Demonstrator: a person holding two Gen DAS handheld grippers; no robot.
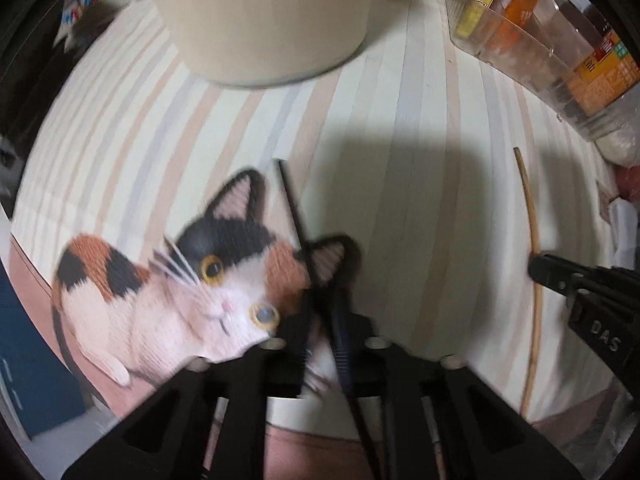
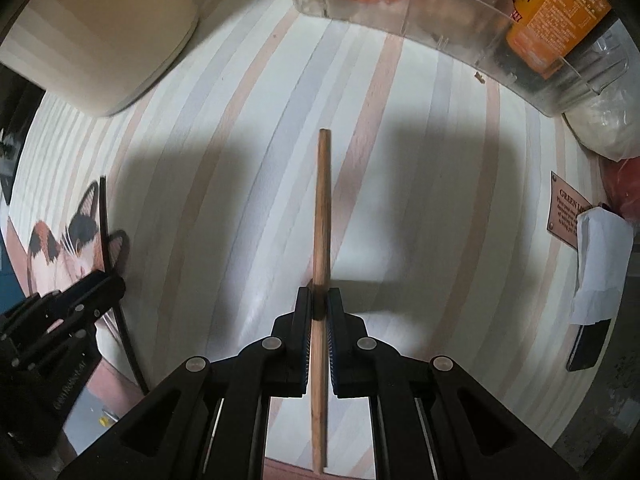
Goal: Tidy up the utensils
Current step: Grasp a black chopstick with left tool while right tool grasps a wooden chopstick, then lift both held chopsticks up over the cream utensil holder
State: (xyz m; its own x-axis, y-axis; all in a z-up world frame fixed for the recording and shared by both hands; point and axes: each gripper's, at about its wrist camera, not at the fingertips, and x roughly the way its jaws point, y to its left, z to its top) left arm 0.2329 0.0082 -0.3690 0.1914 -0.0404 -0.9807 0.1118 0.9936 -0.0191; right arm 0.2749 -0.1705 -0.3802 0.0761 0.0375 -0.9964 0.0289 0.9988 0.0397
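Chopsticks are split between claws: the right claw (image 2: 319,306) pinches the wooden chopstick (image 2: 321,216) and the left claw (image 1: 320,312) grips the black chopstick (image 1: 291,204), so lift both level toward the cream container (image 1: 260,20) across the striped worktop (image 1: 420,120).

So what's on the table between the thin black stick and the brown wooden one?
Nothing: only bare striped tablecloth separates the thin black stick from the brown wooden stick, in both wrist views.

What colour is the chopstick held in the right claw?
Light brown wood. The wooden chopstick shows best in the right wrist view, clamped in the right claw.
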